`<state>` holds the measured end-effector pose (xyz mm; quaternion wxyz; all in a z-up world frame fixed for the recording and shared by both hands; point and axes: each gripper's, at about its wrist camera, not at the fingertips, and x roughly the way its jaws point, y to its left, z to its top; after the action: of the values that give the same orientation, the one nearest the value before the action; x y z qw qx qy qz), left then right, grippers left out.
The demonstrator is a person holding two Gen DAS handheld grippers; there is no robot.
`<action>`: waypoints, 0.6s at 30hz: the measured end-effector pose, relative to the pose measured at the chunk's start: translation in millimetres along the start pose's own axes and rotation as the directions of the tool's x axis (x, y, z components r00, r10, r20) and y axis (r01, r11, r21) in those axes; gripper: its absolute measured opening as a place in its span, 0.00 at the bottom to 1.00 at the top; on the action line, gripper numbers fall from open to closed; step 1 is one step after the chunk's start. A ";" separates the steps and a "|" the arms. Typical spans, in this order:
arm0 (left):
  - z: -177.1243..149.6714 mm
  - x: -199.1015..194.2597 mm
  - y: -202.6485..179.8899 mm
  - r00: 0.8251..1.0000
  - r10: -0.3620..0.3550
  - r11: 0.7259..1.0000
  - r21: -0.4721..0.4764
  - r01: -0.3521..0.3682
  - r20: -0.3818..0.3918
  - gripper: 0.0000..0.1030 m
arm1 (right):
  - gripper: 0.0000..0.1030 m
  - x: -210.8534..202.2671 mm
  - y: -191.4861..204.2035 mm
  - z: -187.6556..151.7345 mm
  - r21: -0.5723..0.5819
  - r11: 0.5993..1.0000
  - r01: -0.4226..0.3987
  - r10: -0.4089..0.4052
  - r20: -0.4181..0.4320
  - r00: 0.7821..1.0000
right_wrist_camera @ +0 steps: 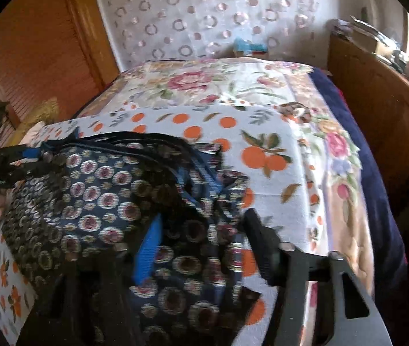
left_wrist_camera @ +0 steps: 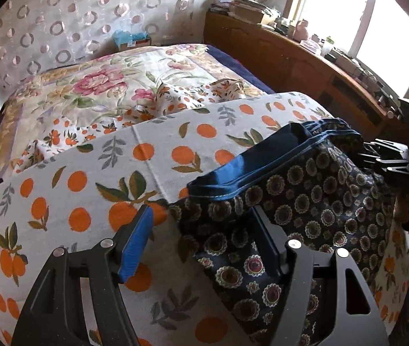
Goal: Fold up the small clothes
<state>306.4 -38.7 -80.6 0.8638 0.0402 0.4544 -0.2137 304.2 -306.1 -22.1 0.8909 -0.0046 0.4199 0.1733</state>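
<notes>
The shorts (left_wrist_camera: 305,201), dark with a flower print and a blue waistband (left_wrist_camera: 262,158), lie on the orange-print towel (left_wrist_camera: 103,173) spread over the bed; in my left view they fill the field from 1 to 5 o'clock. I laid them on that flat towel, I'd say, so the folds have a smooth base.

My left gripper (left_wrist_camera: 201,245) hangs over the shorts' near left corner with its jaws well apart. The blue pad (left_wrist_camera: 135,245) stands over bare towel at 7 o'clock and the other finger over the cloth at 5 o'clock, so the hem sits in the gap but nothing presses on it. I judge it is set astride the edge to take that corner.

My right gripper (right_wrist_camera: 201,248) is at the opposite corner, in the left view at 3 o'clock. Its own view is blurred: the cloth bunches between the fingers, the blue pad (right_wrist_camera: 147,250) against it on one side, but I cannot tell whether the jaws are pinching it yet.

With both corners taken, I could lift one end and lay it over.
</notes>
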 end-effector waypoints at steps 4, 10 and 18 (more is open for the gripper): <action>2.2 1.4 -6.9 1.000 -0.011 1.000 0.022 0.011 0.006 0.40 | 0.22 0.1 -0.7 -1.6 -0.017 0.999 -0.038 0.038 0.001 0.999; 1.1 -14.7 -16.0 0.999 -0.013 1.000 0.026 0.012 0.034 0.08 | 0.12 -16.1 2.0 -9.6 -0.025 0.999 -0.033 0.035 0.083 0.996; -5.0 -76.4 -18.8 0.987 0.026 0.999 0.019 -0.029 0.159 0.07 | 0.11 -60.3 20.0 1.4 -0.091 0.995 -0.037 0.056 0.218 0.974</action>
<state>257.1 -29.0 -19.9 0.8997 0.0385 0.3813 -0.2090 263.6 -305.5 26.7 0.9265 -0.0141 0.3108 0.2116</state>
